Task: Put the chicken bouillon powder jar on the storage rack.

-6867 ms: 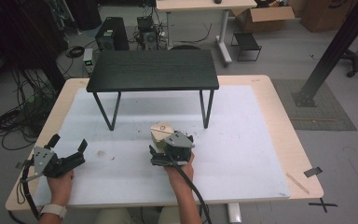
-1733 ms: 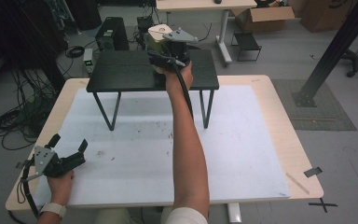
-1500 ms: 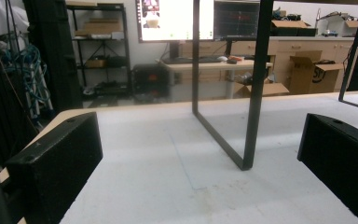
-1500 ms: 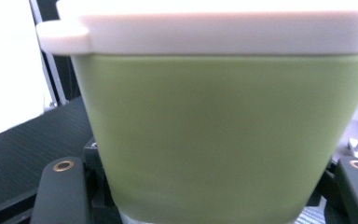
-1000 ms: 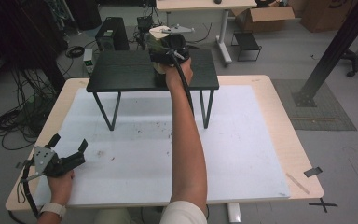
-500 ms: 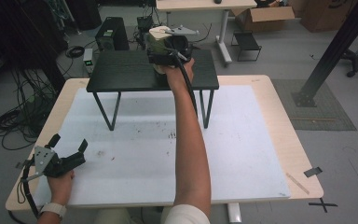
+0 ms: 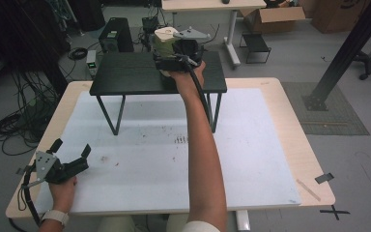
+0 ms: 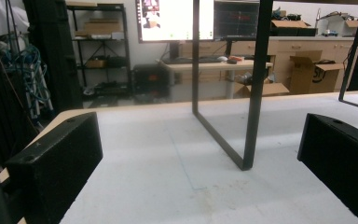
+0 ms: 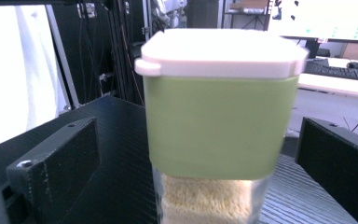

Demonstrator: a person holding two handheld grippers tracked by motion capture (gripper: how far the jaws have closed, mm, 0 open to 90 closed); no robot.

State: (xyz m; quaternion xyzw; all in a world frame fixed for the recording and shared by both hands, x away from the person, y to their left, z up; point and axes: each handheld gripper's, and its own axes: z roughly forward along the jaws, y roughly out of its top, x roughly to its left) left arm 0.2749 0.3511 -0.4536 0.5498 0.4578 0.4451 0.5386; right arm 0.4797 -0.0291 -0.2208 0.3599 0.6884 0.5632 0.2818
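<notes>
The green-banded jar (image 9: 216, 126) with its white lid stands upright on the black stand (image 7: 125, 72), near its far edge, and the right gripper (image 7: 176, 58) has just been spreading its jaws, which now flank the jar without pressing it, so the placing looks done. The jar's base is cut off in the right gripper view, and in the high view the gripper covers most of it. Well in front of the stand, the left gripper (image 7: 72, 162) rests on the white mat (image 7: 251, 164), jaws spread and empty.

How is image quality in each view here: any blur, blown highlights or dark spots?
Right gripper view: the jar sits close and soft-focused, and the bright background at left is blown out. Left gripper view: the table leg is fairly sharp and the monitor is overexposed. High view: evenly lit, dark in the upper left corner.
</notes>
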